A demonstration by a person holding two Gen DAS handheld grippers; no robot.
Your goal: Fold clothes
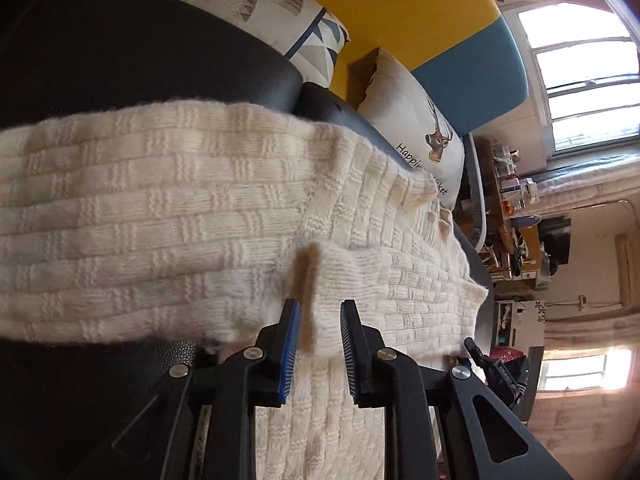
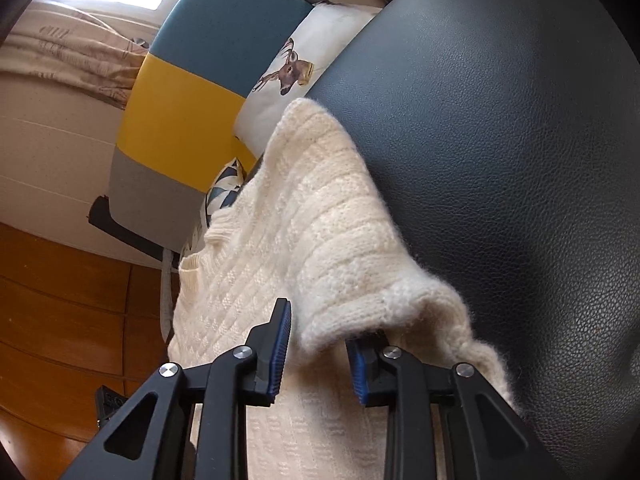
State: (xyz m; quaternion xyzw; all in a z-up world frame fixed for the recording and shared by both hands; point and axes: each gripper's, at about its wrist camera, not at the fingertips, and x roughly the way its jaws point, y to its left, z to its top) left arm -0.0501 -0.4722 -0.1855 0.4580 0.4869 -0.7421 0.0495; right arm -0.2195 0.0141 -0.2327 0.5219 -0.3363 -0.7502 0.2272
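Observation:
A cream knitted sweater [image 1: 160,216] lies spread on a black leather seat [image 1: 120,48]. In the left wrist view a ribbed sleeve cuff [image 1: 340,280] lies folded over the body. My left gripper [image 1: 320,320] is open, its blue-padded jaws standing either side of the cuff's end. In the right wrist view the sweater [image 2: 304,216] drapes over the black seat [image 2: 500,140]. My right gripper [image 2: 320,328] is open, and a fuzzy folded edge of the sweater [image 2: 360,300] sits between its jaws, draped over the right one.
Printed cushions [image 1: 416,124] [image 2: 288,72] lean against a yellow, blue and grey seat back [image 1: 400,12] [image 2: 180,92]. A cluttered shelf [image 1: 516,216] and windows [image 1: 588,76] are on the right. Wooden floor [image 2: 60,300] lies below left.

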